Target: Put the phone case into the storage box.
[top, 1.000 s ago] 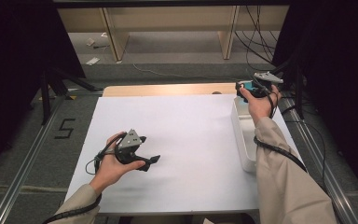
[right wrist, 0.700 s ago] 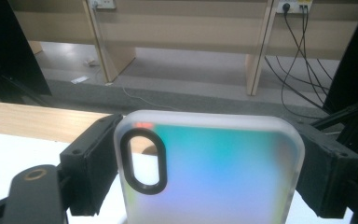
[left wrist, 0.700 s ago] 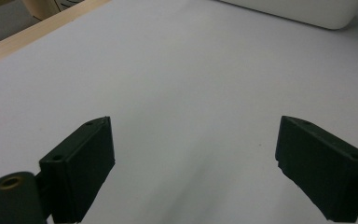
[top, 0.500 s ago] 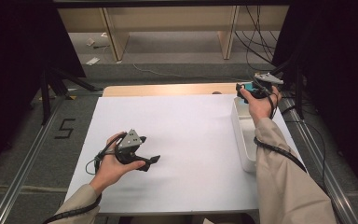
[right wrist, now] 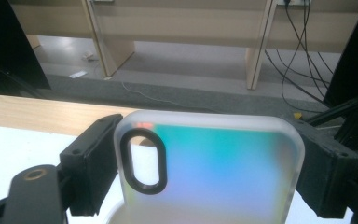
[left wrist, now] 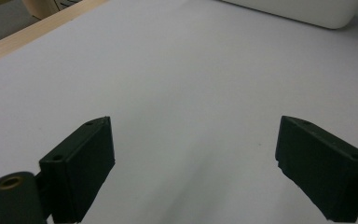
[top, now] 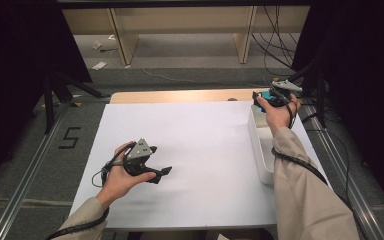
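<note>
My right gripper (top: 264, 96) hovers over the far end of a white bin (top: 258, 150) at the table's right side. It is shut on a translucent phone case (right wrist: 214, 172) with a teal-to-blue tint and a black oval camera cutout; the jaws press on its two long edges. The case (top: 266, 94) shows as a small teal patch in the high view. My left gripper (top: 163, 172) is held low over the white sheet (top: 205, 135) near the front left, pointing right. In the left gripper view its jaws stand wide apart with bare sheet between them, gripper (left wrist: 193, 140) open.
A wooden table edge (top: 180, 96) runs along the far side of the sheet. Beyond it stand a wooden shelf frame (top: 180, 20) and loose floor cables (top: 275, 40). A "5" marking (top: 70, 137) is on the floor at left. Black curtains flank both sides.
</note>
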The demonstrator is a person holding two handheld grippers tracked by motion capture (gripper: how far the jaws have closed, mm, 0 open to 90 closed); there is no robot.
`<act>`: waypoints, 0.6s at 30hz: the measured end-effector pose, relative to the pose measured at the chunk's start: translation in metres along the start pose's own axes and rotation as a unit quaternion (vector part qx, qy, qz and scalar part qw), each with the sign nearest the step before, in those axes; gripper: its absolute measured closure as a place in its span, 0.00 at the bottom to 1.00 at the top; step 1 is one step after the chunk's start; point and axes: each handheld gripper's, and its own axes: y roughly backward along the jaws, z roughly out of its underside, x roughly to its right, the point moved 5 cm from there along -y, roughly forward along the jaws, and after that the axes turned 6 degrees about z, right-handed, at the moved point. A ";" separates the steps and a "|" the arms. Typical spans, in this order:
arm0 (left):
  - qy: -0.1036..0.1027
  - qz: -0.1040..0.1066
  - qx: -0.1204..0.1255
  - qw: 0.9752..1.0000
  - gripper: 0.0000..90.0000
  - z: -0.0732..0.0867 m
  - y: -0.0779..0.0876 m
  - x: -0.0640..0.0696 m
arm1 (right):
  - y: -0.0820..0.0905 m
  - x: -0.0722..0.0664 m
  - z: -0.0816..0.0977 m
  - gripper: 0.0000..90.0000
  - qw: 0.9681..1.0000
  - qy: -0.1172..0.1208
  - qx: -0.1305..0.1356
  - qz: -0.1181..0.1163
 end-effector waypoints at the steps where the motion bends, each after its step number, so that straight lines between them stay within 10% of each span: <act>1: 0.000 0.001 0.000 1.000 0.12 0.000 0.000 0.000 | 0.000 0.000 0.001 0.21 1.000 0.000 -0.001 0.000; 18: -0.001 0.001 0.000 1.000 0.12 0.000 -0.001 0.000 | -0.005 0.001 0.007 0.20 1.000 0.000 -0.005 -0.002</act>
